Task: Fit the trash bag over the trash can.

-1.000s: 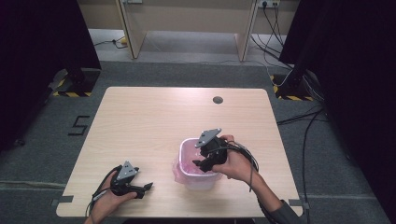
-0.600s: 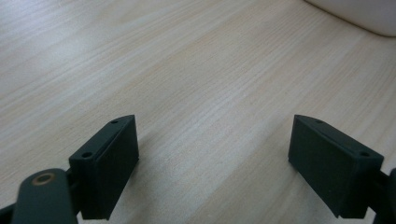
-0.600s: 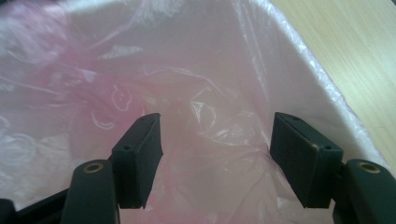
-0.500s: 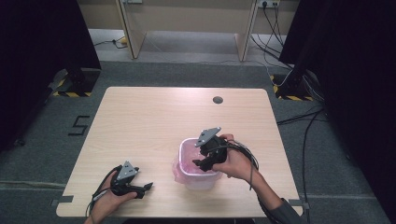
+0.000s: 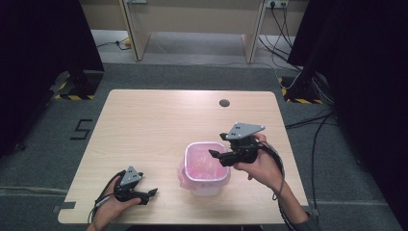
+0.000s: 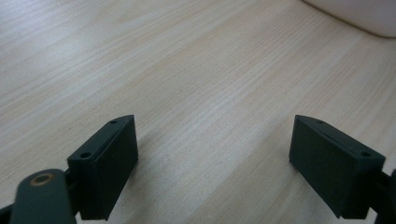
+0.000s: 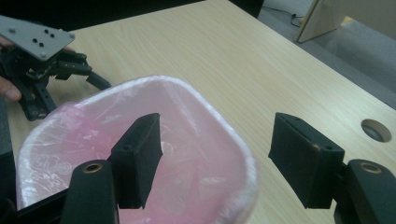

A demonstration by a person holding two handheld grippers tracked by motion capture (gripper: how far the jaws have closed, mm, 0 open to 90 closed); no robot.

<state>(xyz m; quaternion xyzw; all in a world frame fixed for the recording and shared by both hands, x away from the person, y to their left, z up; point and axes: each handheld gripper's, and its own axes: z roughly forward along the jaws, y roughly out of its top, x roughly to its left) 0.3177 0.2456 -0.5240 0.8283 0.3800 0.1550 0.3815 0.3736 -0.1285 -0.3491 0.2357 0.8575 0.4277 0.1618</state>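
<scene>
Our left gripper (image 5: 150, 193) sits low by the near edge of the table (image 5: 144, 125), jaws wide apart and holding nothing. We think it just rests there, out of the way. A bit farther in stands the small white bin (image 5: 206, 168) with a pink bag (image 7: 84, 140) inside. We hold our right gripper (image 5: 215, 154) above its rim, jaws wide and empty, maybe to grab the bag's edge. Past it is a round hole (image 5: 224, 102) in the table
</scene>
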